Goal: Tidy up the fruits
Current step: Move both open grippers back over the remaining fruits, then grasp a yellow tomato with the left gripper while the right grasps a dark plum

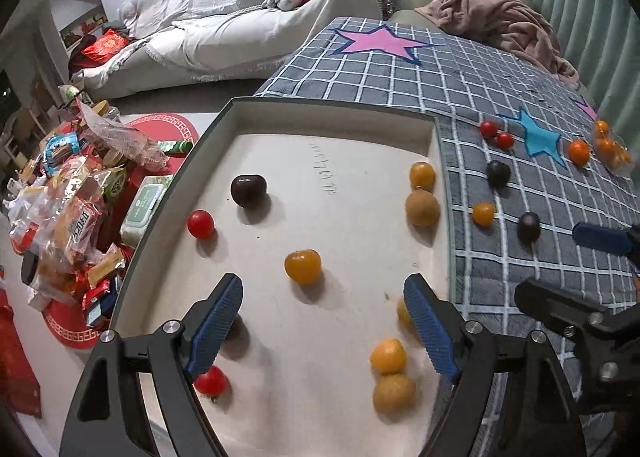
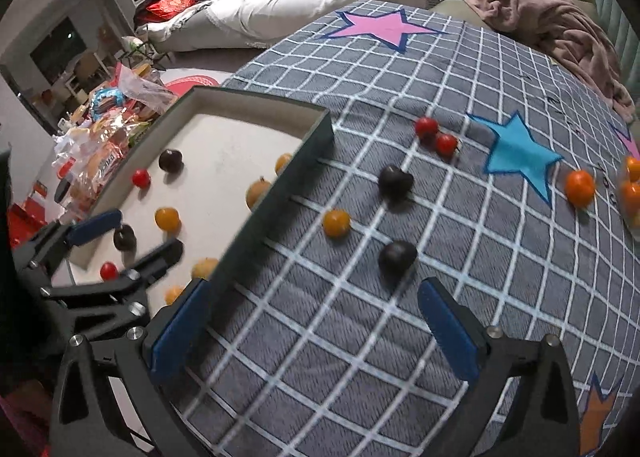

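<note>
A shallow white box (image 1: 340, 125) (image 2: 224, 105) lies on a grey checked blanket (image 2: 400, 297) and holds several small fruits: yellow-orange ones (image 1: 303, 265), a dark plum (image 1: 248, 190), red tomatoes (image 1: 201, 223). My left gripper (image 1: 320, 317) is open and empty above the box floor. My right gripper (image 2: 312, 329) is open and empty over the blanket, just short of a dark plum (image 2: 397, 258). Its left finger is beside the box wall. A yellow fruit (image 2: 336, 223), another plum (image 2: 395, 181), two red tomatoes (image 2: 436, 135) and an orange (image 2: 579, 188) lie on the blanket.
A clear container with oranges (image 2: 632, 193) sits at the blanket's right edge. A pink cloth (image 2: 560, 29) lies at the back. Snack packets (image 1: 72, 197) are heaped on the floor left of the box. A white sofa (image 1: 240, 17) stands behind.
</note>
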